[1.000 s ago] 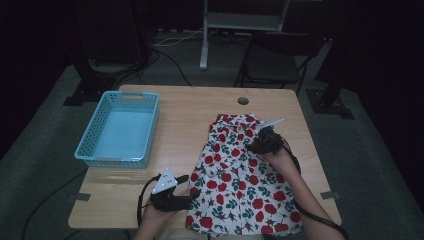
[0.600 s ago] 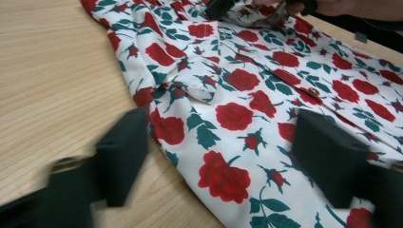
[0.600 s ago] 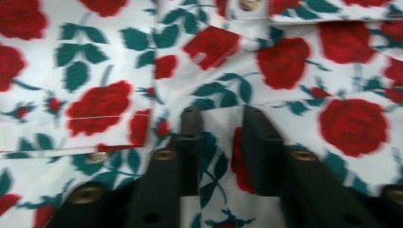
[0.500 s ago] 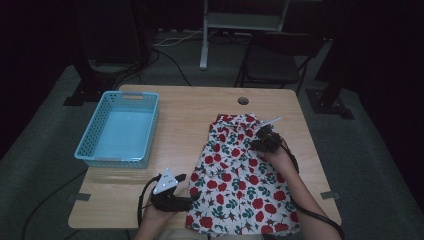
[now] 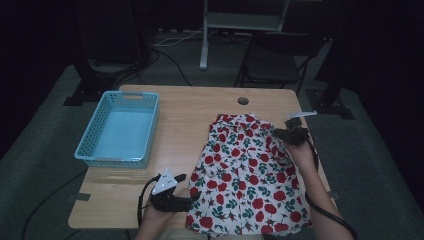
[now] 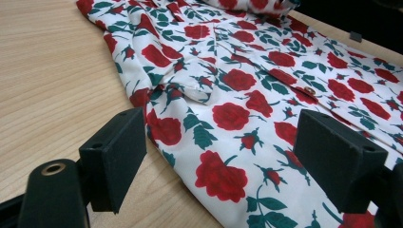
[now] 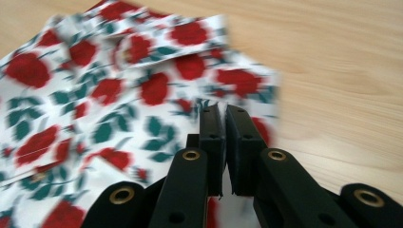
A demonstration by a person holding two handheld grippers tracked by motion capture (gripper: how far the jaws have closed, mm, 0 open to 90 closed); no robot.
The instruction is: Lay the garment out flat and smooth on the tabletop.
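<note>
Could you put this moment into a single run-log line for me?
left gripper: open over hem | right gripper: shut on white rose-print fabric garment | light blue plastic basket: empty

On the table [image 5: 200,107] lies 1 garment [image 5: 245,175], white with a print of red roses and green leaves, and beside it stands 1 blue basket [image 5: 85,152]. The person brings 2 grippers: 1 left gripper [image 5: 187,187] and 1 right gripper [image 5: 280,133], each with 2 black jaws, which makes 4 jaws in all. On the garment 1 small button [image 6: 310,90] can be made out in the left gripper view (any others are too blurred to count). The tabletop has 1 round hole [image 5: 243,100] near its far edge.
</note>
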